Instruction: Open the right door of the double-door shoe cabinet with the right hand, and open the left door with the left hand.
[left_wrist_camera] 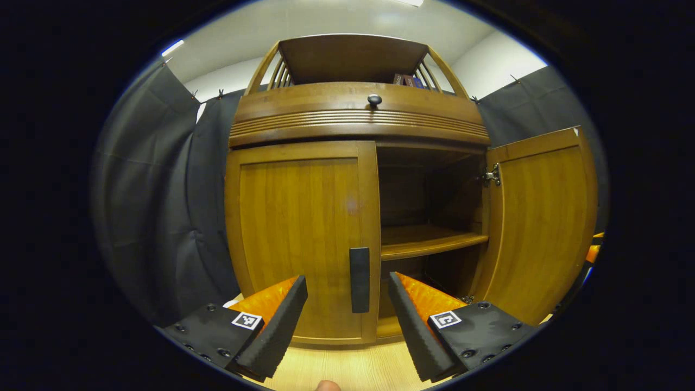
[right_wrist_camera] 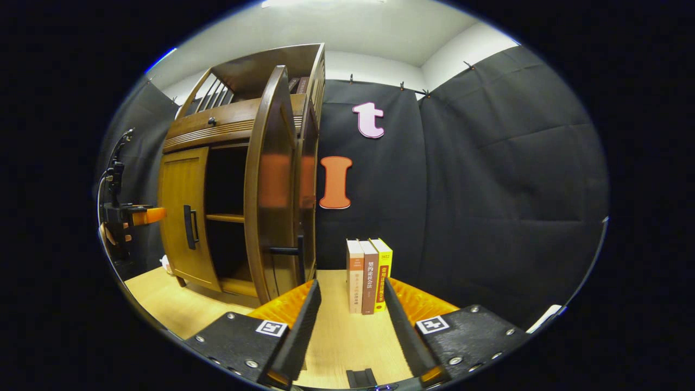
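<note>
Both grippers stand with their fingers apart and nothing between them, so far as I can see; I take the shoe cabinet point(left_wrist_camera: 358, 179) as my landmark. From the left gripper view, the left gripper point(left_wrist_camera: 347, 304) hovers just in front of the cabinet's left door point(left_wrist_camera: 301, 239), which is closed; its dark vertical handle point(left_wrist_camera: 359, 279) sits in the gap between my two fingers, near them but not touched by either. Beside that door the right door point(left_wrist_camera: 543, 222) stands swung wide open on its hinge point(left_wrist_camera: 492, 175), baring the cabinet's dark inside and a wooden shelf point(left_wrist_camera: 429, 241) across it; above the doors I see a drawer front with a round knob point(left_wrist_camera: 374, 99), and above that an open top rack.

From the right gripper view, the right gripper point(right_wrist_camera: 350, 320) hangs off to the cabinet's right side, well apart from it, over the pale wooden table point(right_wrist_camera: 179, 307) on which the cabinet stands; the open right door shows edge-on here, its handle point(right_wrist_camera: 288, 251) jutting toward me; three upright books point(right_wrist_camera: 369, 274) stand on the table just right of the cabinet, beyond my fingers. Far to the cabinet's left I make out the left gripper facing the closed left door.
</note>
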The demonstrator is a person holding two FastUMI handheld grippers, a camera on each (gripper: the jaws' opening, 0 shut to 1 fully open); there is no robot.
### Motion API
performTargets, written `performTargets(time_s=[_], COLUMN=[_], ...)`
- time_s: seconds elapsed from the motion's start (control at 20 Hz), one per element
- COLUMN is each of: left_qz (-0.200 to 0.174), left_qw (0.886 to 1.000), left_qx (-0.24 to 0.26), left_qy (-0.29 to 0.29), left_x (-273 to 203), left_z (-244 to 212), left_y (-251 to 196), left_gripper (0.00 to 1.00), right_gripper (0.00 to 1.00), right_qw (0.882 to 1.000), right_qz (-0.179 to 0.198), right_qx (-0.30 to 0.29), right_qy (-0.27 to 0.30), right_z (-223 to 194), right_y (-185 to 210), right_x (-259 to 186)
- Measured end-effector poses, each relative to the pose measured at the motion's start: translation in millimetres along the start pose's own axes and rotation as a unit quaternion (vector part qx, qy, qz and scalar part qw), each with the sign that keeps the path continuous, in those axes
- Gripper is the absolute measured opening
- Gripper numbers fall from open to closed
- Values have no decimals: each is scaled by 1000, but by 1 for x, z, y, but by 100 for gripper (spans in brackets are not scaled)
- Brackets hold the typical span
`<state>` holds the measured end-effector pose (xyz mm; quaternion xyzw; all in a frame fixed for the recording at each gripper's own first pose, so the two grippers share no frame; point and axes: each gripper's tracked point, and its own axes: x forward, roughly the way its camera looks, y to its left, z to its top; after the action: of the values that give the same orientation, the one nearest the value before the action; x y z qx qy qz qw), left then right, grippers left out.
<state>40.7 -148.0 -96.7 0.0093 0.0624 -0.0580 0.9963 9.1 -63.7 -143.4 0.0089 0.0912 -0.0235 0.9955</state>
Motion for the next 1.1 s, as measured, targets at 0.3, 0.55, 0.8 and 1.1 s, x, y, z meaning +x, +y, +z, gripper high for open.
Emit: performTargets(time_s=[0.3, 0.55, 0.8, 1.1], left_qz=[-13, -7, -10, -30], left_qw=[998, 997, 998, 998], left_qx=[-54, -55, -34, -16], left_qy=[27, 49, 58, 57], left_x=[54, 86, 100, 103], left_z=[-34, -54, -63, -62], left_y=[5, 8, 3, -15], left_gripper=[94, 94, 92, 52], right_gripper=[98, 98, 88, 95], right_qw=[1000, 999, 999, 998], right_qz=[-21, -34, -42, -45], right_qx=[5, 11, 23, 32], right_qy=[-7, -8, -9, -1], right_z=[0, 0, -1, -7], right_y=[-9, -19, -24, -25], right_x=[10, 12, 13, 15])
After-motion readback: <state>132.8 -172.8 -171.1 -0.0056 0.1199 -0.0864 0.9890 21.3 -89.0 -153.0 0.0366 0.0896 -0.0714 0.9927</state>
